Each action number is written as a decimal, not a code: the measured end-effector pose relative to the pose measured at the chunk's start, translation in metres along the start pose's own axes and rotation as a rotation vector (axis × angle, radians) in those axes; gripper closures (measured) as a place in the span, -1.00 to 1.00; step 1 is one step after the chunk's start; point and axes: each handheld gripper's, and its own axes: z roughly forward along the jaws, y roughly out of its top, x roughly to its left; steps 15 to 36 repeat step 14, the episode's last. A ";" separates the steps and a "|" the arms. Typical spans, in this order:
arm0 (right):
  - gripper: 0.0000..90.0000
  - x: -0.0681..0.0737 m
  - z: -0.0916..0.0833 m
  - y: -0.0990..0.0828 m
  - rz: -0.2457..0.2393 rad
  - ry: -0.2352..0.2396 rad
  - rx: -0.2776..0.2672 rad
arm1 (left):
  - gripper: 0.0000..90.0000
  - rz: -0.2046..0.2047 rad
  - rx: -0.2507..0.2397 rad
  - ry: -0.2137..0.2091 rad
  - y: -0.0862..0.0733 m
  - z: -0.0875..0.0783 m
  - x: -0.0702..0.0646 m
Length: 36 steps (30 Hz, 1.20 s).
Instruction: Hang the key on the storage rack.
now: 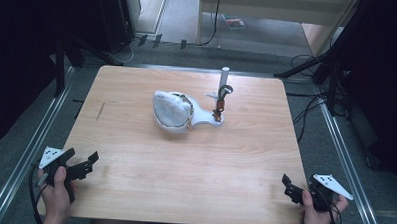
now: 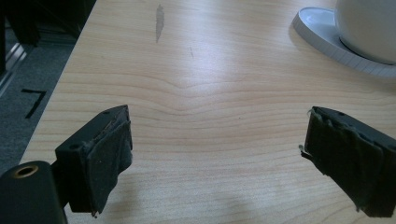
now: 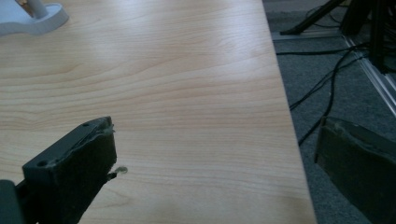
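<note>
One mark resembling the numeral 7 (image 2: 33,101), in black, is seen on the grey floor (image 2: 28,70) beside the table's edge in the left gripper view; no other text, label or brand can be read anywhere.

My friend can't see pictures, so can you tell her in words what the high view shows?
A white stand with a round white cushion and an upright post sits mid-table on a wooden table. At the near corners, a person's hands hold the left gripper and right gripper, both open, far from the stand.
</note>
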 end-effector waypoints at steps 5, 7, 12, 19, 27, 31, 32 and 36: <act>-1.00 0.002 0.004 -0.005 0.017 0.015 -0.024 | -0.82 0.008 0.004 -0.002 0.000 0.000 0.000; -1.00 0.002 0.004 -0.005 0.019 0.020 -0.029 | -0.82 0.009 0.005 -0.001 0.000 0.000 0.000; -1.00 0.001 0.004 -0.006 0.029 0.016 -0.034 | -0.82 0.009 0.003 0.004 0.000 0.001 -0.001; -1.00 0.001 0.004 -0.005 0.024 0.015 -0.028 | -0.82 0.009 0.004 0.005 0.000 0.001 -0.001; -1.00 0.001 0.004 -0.005 0.024 0.015 -0.028 | -0.82 0.009 0.004 0.005 0.000 0.001 -0.001; -1.00 0.001 0.004 -0.005 0.024 0.015 -0.028 | -0.82 0.009 0.004 0.005 0.000 0.001 -0.001; -1.00 0.001 0.004 -0.005 0.024 0.015 -0.028 | -0.82 0.009 0.004 0.005 0.000 0.001 -0.001; -1.00 0.001 0.004 -0.005 0.024 0.015 -0.028 | -0.82 0.009 0.004 0.005 0.000 0.001 -0.001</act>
